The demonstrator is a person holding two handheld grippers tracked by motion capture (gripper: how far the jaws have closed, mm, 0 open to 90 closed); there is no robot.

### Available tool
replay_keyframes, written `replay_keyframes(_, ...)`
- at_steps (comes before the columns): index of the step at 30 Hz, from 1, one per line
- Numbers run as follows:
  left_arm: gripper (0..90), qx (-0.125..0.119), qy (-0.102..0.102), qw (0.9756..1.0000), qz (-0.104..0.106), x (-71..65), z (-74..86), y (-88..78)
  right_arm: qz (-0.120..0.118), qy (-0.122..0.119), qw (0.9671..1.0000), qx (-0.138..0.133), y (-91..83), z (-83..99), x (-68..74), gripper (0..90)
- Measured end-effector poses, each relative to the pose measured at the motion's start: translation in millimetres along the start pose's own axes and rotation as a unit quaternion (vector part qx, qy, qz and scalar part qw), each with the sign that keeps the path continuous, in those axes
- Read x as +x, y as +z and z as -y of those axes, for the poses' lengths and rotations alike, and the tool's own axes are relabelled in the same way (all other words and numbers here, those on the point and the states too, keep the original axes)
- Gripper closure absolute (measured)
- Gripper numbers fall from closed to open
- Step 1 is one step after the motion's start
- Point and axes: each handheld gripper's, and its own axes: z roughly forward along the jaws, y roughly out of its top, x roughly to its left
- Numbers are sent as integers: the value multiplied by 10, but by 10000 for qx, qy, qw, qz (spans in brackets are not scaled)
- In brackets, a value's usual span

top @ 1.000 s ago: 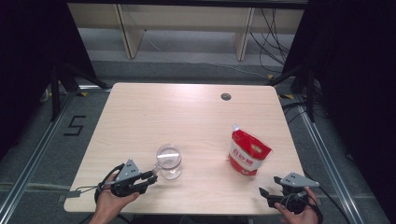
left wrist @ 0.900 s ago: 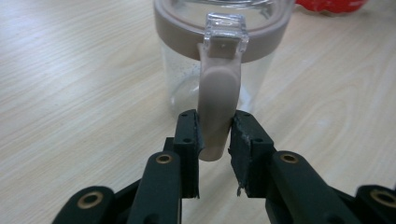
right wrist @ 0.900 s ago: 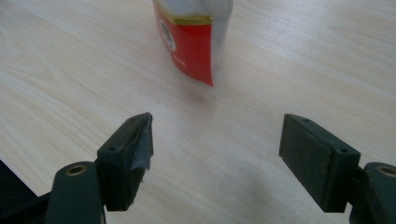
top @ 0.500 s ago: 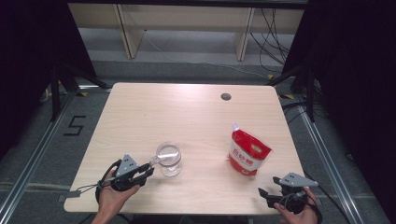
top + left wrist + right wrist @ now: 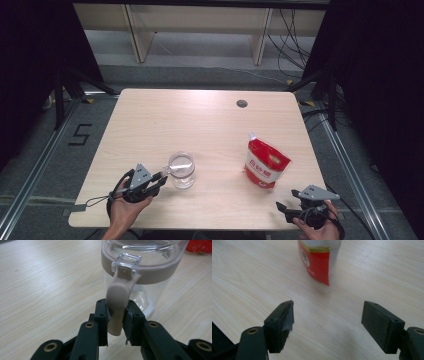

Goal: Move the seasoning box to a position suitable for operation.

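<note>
A clear cup [image 5: 181,170] with a beige rim band and a beige handle [image 5: 117,297] stands on the wooden table [image 5: 200,120] near its front left. My left gripper [image 5: 161,179] reaches in from the cup's left. Its jaws have just been closing with the handle between them, and in the left gripper view both pads [image 5: 102,315] press on the handle. A red and white pouch [image 5: 265,165] stands upright at the front right. My right gripper [image 5: 281,207] is held open near the front edge, short of the pouch [image 5: 317,260], with nothing between its fingers [image 5: 284,315].
A small dark round hole [image 5: 242,103] sits in the tabletop at the back right. Bare wood lies between the cup and the pouch. Shelving and cables stand on the floor beyond the table's far edge.
The left gripper has shifted slightly at the cup's handle and narrowed its jaws on it. The cup, the pouch and the right gripper have stayed where they were.
</note>
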Motion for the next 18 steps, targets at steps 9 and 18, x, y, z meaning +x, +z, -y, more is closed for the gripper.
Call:
replay_keyframes(9,740,6,50,9997,241,-46,-16,45,56,10,10000,-14,-7,0,5,271)
replay_keyframes(18,738,-40,66,9987,508,-120,-29,78,-8,-15,10000,-4,-6,-6,-1,271)
